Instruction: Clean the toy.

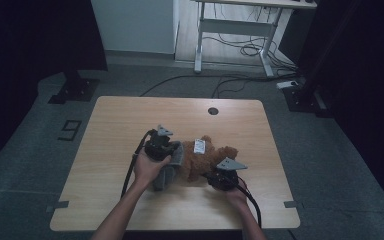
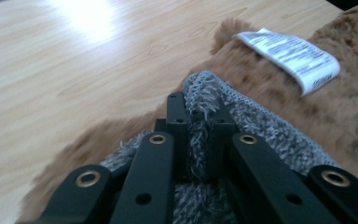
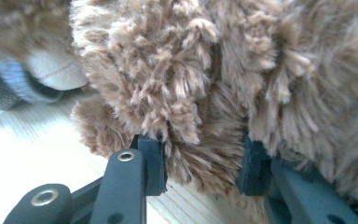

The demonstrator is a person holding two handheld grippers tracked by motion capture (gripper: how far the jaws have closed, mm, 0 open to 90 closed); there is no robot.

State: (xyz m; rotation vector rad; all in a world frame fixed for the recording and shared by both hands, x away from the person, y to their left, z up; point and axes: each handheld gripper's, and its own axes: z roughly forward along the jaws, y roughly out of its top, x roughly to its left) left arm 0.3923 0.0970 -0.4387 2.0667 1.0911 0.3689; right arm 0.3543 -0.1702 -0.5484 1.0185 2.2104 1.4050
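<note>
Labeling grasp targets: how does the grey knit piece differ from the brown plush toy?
The grey knit piece is grey looped yarn, thin and floppy; the brown plush toy is brown long fur, bulkier and stuffed. The left gripper pinches the knit piece; the right gripper clamps the toy. The toy carries a white label; the knit piece shows none. Both are soft.

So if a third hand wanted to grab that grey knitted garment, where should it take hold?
Probably on the loose part of the grey knitted garment hanging toward the near table edge, coming from the person's side. The upper edge is already pinched in the left gripper, and the brown plush toy, clamped by the right gripper, crowds the other side. The soft fabric should bunch easily between jaws.
</note>
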